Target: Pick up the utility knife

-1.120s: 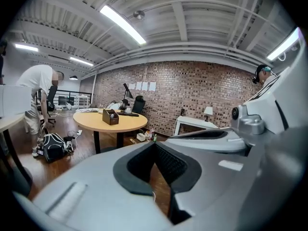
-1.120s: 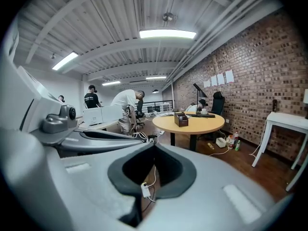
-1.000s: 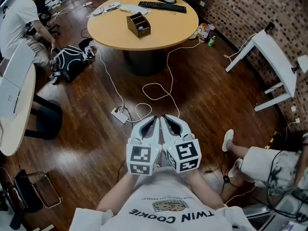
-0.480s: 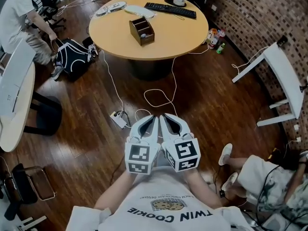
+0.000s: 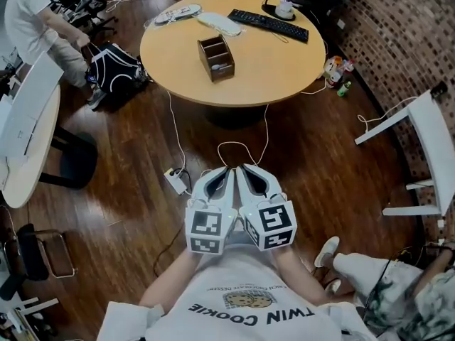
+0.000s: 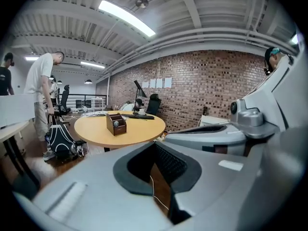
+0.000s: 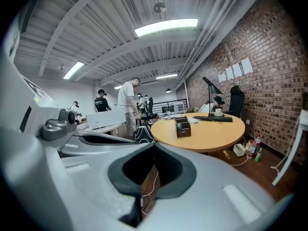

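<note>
My left gripper (image 5: 225,171) and right gripper (image 5: 246,170) are held side by side in front of my chest, both shut with nothing between the jaws. They point toward a round wooden table (image 5: 263,59) a few steps ahead. On it stand a brown wooden organizer box (image 5: 217,57), a black keyboard (image 5: 269,24) and a white cup. I cannot make out a utility knife in any view. The left gripper (image 6: 155,144) view shows the table (image 6: 122,132) and box (image 6: 116,124) far off. The right gripper (image 7: 154,146) view shows the same box (image 7: 182,127).
A white power strip (image 5: 175,180) and loose cables lie on the wood floor between me and the table. A black bag (image 5: 117,69) and a standing person (image 5: 35,20) are at the left by a white desk (image 5: 28,119). A seated person's legs (image 5: 362,268) are at lower right.
Both grippers have travelled forward together, still shut. The round table has come nearer and now sits lower in the head view; the power strip is close under the gripper tips.
</note>
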{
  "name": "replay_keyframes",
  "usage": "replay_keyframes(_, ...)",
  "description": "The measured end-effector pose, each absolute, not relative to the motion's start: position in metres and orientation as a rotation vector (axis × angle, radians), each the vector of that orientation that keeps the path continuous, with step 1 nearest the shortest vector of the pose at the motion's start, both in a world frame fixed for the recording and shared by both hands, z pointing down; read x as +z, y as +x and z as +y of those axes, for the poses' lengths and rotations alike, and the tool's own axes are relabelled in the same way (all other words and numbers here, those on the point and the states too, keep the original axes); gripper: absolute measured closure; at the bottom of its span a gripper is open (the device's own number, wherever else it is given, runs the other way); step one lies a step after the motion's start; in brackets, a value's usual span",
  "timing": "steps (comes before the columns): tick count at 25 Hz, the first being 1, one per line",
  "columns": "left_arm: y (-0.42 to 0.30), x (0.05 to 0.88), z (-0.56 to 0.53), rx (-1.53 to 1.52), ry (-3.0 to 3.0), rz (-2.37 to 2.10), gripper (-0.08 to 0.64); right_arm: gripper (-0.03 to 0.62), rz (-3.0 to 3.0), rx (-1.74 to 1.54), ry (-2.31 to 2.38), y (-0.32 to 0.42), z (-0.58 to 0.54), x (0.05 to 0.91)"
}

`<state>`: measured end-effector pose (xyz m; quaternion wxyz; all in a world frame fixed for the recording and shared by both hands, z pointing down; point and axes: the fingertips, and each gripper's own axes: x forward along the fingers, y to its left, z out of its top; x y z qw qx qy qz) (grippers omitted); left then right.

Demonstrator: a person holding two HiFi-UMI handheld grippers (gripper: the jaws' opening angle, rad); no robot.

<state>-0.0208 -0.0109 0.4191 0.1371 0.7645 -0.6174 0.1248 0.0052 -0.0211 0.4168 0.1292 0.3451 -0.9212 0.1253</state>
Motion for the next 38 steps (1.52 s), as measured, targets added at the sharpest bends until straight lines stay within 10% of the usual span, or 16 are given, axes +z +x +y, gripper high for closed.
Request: replay_keyframes(38, -0.089, 0.433, -0.269, 0.354, 2.241, -1.715, 0.552, 0.592, -2.607, 0.401, 1.048, -0.061, -0.27, 0.436)
